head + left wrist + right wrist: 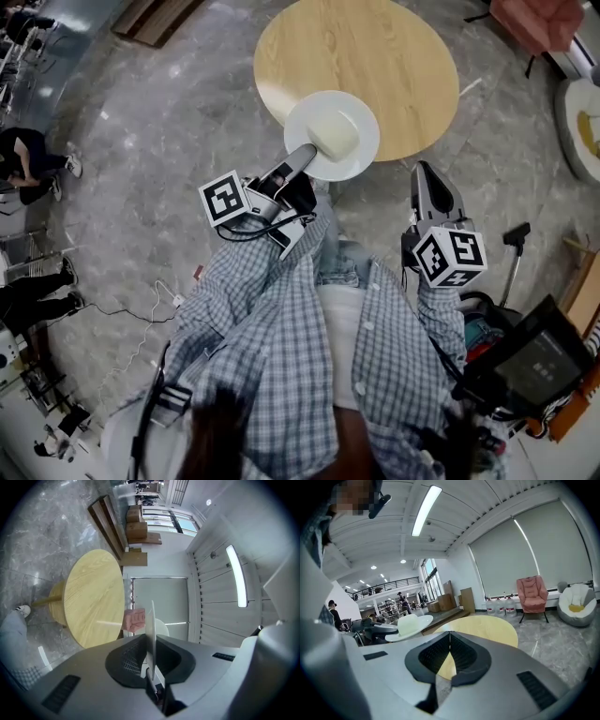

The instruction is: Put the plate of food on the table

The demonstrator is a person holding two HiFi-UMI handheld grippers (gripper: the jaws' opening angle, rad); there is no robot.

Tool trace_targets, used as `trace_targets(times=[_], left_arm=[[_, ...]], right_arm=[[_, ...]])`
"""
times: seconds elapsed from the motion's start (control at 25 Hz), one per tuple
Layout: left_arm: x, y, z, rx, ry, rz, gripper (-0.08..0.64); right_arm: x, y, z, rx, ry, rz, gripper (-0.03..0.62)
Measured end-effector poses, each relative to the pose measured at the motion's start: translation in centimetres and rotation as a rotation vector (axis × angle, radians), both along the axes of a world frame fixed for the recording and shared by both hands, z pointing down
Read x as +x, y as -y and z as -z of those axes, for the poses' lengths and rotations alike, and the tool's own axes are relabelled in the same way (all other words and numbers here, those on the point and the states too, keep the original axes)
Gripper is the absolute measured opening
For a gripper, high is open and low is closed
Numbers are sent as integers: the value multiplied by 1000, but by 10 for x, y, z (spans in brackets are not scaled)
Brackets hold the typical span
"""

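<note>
A white plate [356,161] carries a pale, rounded piece of food [335,134]. My left gripper [305,156] is shut on the plate's near rim. In the head view the plate overlaps the near edge of the round wooden table [375,47]; whether it touches the top I cannot tell. The left gripper view shows the plate [151,625] edge-on between the jaws, with the table [93,597] beyond. My right gripper [425,171] hangs to the right of the plate, shut and empty. From its own view the plate [423,622] and table [487,627] lie ahead.
A pink armchair [533,595] and a white beanbag [576,603] stand beyond the table at the right. Water bottles [500,605] line the wall. People [28,159] are on the left, and a white cable [141,309] runs over the marble floor.
</note>
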State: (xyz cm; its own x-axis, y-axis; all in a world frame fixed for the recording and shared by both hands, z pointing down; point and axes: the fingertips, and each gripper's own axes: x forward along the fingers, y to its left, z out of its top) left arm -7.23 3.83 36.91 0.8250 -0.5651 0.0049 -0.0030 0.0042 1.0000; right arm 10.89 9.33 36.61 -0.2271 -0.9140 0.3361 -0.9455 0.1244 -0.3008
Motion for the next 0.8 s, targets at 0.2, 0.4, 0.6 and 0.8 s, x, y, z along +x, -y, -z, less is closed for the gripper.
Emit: trace_targets(times=[0.2, 0.4, 0.6, 0.8], left_arm=[[2, 32, 6, -4, -5, -28, 25], [2, 76, 1, -20, -9, -47, 25], [12, 108, 7, -19, -7, -80, 25], [19, 131, 4, -13, -1, -112, 25]], right_arm=[[-5, 29, 8, -2, -31, -6, 8], [-12, 72, 6, -15, -33, -9, 8], [-6, 101, 12, -25, -37, -27, 8], [-2, 122, 10, -24, -37, -51, 8]])
